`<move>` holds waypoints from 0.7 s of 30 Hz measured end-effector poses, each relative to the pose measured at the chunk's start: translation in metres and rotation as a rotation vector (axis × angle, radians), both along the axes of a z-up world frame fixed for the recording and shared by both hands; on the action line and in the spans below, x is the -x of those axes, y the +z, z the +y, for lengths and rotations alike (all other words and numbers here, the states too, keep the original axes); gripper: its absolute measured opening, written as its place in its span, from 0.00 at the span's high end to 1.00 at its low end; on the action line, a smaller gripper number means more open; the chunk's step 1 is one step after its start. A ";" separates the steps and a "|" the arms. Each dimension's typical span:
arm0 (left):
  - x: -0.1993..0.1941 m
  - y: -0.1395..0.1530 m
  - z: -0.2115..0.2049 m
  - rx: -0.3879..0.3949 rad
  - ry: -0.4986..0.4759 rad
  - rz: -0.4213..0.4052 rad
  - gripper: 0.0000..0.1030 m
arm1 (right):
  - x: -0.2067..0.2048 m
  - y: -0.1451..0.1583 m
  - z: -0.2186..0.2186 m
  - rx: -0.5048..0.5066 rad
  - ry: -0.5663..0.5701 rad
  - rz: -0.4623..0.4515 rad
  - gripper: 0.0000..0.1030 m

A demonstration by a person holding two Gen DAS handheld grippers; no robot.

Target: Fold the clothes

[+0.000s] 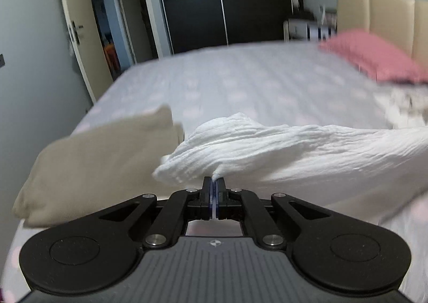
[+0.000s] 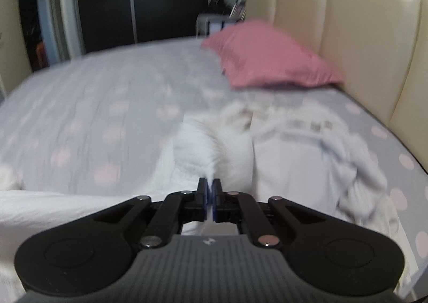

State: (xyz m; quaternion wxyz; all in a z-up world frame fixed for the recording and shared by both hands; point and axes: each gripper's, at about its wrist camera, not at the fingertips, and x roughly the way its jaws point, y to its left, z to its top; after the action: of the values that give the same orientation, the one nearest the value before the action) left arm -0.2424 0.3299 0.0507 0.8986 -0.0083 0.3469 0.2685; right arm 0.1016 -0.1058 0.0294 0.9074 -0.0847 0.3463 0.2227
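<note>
Left edge of the bed (image 1: pixel 240 81): a beige folded piece (image 1: pixel 96 169) lies near the near-left corner, just beside the lifted cloth. Risk: the hanging slack could drag across it and undo that fold.

Left gripper (image 1: pixel 214 182): jaws pinched tight on one edge of the white cloth (image 1: pixel 267 153), only a thin bit of fabric between the pads. A shallow bite; a pull apart from the other hand could slip it out.

The cloth spans between both hands, raised off the bed near its front edge, bunched and not flat. Folding it now would likely trap wrinkles.

Right gripper (image 2: pixel 210 182): also clamped on the white cloth (image 2: pixel 203 148), the grip blurred, depth hard to judge.

Right side, near the headboard (image 2: pixel 361 35): a loose pile (image 2: pixel 307 142) below the pink pillow (image 2: pixel 267 57). The cloth could snag it if swung that way.
</note>
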 end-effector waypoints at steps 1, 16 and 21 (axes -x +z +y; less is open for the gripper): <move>0.004 -0.004 -0.001 0.003 -0.002 0.027 1.00 | 0.004 -0.008 -0.004 0.013 0.010 0.025 0.97; 0.059 -0.051 -0.013 0.055 0.037 0.377 1.00 | 0.057 -0.084 -0.037 0.228 0.089 0.308 0.96; 0.051 -0.043 -0.007 0.104 0.016 0.315 1.00 | 0.058 -0.072 -0.034 0.216 0.069 0.275 0.84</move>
State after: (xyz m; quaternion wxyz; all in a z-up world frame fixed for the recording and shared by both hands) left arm -0.2937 0.3233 0.0076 0.8292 -0.0155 0.4970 0.2554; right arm 0.0441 -0.1402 -0.0429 0.8288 -0.1625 0.4860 0.2246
